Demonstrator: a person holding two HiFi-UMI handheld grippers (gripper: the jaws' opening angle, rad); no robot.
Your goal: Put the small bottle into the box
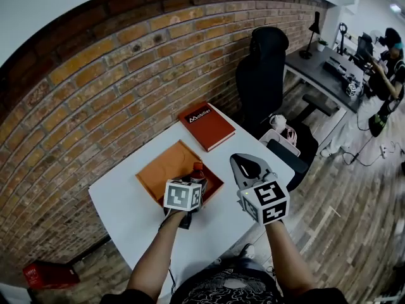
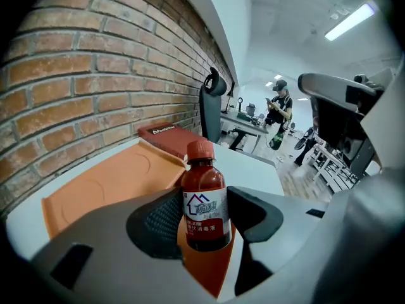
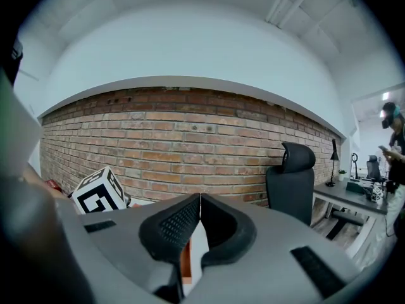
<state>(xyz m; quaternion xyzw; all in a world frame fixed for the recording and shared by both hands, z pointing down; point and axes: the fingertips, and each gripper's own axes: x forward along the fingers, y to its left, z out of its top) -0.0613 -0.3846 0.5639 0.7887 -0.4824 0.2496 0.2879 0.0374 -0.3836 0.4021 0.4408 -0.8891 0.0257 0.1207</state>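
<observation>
The bottle point(image 2: 204, 198) is pinched upright in the left claw point(image 1: 195, 183), one ribbed pad pressed to each side of its white label, with the red cap and shoulder left clear above the jaws. In the head view the bottle is seen at the near right part of the orange box point(image 1: 159, 170), which lies open on the white worktop point(image 1: 123, 211); it cannot be told whether the base rests on the box floor or is held just over it. In the left gripper view the orange of the box is seen directly beneath and behind the bottle. A flat red slab point(image 1: 207, 126) printed with white lettering is laid just beyond the box, near the brick wall point(image 1: 95, 87). The right claw point(image 1: 244, 163) is held above the worktop to the right of the box, apart from it, and its jaws are pressed together with nothing between them, as is shown in the right gripper view. The left claw's marker cube point(image 3: 98, 192) is seen in that view at lower left. A black chair point(image 1: 264, 65) is placed past the worktop's far right end, and a person point(image 1: 392, 59) is seen at a desk point(image 1: 323, 75) in the background.
</observation>
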